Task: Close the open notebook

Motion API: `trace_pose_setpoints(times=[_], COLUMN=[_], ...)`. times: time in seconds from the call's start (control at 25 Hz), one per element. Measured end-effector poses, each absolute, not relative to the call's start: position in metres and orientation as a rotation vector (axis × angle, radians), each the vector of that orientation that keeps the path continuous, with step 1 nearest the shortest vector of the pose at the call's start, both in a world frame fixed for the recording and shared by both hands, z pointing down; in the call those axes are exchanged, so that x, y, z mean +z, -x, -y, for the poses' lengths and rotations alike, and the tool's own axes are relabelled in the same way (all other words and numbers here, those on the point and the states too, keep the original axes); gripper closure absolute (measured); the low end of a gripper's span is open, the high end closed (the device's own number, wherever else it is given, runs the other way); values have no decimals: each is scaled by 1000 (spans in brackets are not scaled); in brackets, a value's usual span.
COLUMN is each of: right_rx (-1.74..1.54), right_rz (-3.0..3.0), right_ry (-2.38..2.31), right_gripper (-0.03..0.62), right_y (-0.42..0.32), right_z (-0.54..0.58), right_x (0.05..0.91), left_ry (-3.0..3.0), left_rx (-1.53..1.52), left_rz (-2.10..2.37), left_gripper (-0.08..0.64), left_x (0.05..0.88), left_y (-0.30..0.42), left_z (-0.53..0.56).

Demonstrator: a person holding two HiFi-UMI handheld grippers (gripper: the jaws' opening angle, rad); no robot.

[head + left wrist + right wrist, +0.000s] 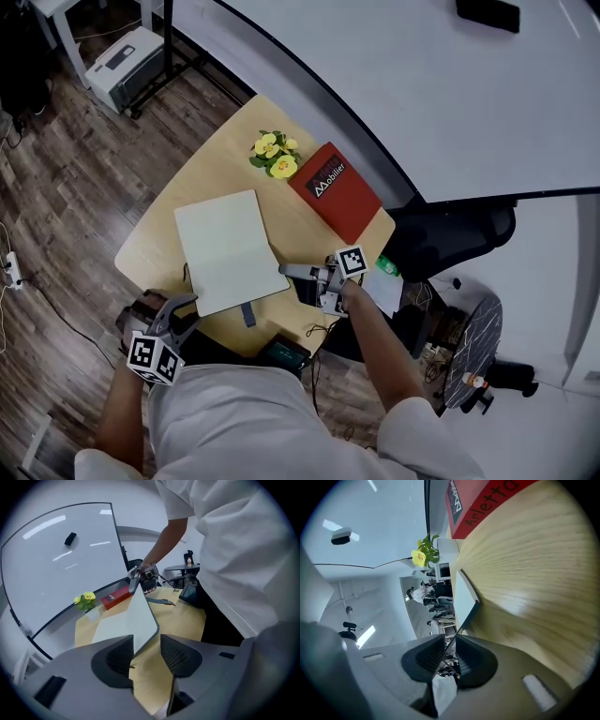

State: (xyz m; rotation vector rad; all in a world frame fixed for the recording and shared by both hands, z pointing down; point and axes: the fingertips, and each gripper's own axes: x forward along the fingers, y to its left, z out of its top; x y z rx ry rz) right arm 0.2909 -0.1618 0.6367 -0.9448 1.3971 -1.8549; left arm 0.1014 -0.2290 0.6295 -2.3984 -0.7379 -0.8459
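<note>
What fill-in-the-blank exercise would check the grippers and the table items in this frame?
1. The jaws of the left gripper are ____ (open or shut), with nothing between them.
2. The jaws of the right gripper are shut on an edge of the white ____.
3. The flowers beside the red book are ____ in colour.
Missing words: open; notebook; yellow.

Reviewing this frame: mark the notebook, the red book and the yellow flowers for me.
notebook (225, 246): head view, middle of its white upper face.
red book (337, 192): head view, centre of its cover.
yellow flowers (282, 167): head view, on one blossom.
</note>
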Motion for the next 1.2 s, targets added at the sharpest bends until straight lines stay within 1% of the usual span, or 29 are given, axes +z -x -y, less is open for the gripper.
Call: trace_pose_setpoints(times=[0.04,0.08,0.2,0.28,0.6,0.72,0.84,0.96,1.2], right_rx=[-1857,-1859,-1855,-1843,-1808,-1751,-1637,-1503,-1097], right_rz=[-1392,-1386,-1362,-1362,-1388,-1363,-1380,-1525,-1846], right_ry=[948,951,948,946,927,919,989,1161,1420], right_gripper=[522,522,520,520,512,512,512,512,512], right_y=[-291,-291,-291,-291,-292,-304,-330,-344,-335], right_z=[161,161,162,164,165,162,158,160,183], right_x=[637,637,637,636,624,615,599,582,540], left_ry=[2392,2389,2394,2389,2420,2455,2494,2566,2721], left_rx=[-829,-812,-777,-763,-724,-721,-718,-730,-745], left_rz=[732,727,717,716,693,676,642,621,609], left_gripper=[384,413,457,500,523,531,538,540,537], left_x=[628,626,620,617,609,603,598,594,590], left_y=[-103,-104,-105,-106,-110,-115,-122,-130,-145], left_z=[228,227,230,233,245,252,266,280,302])
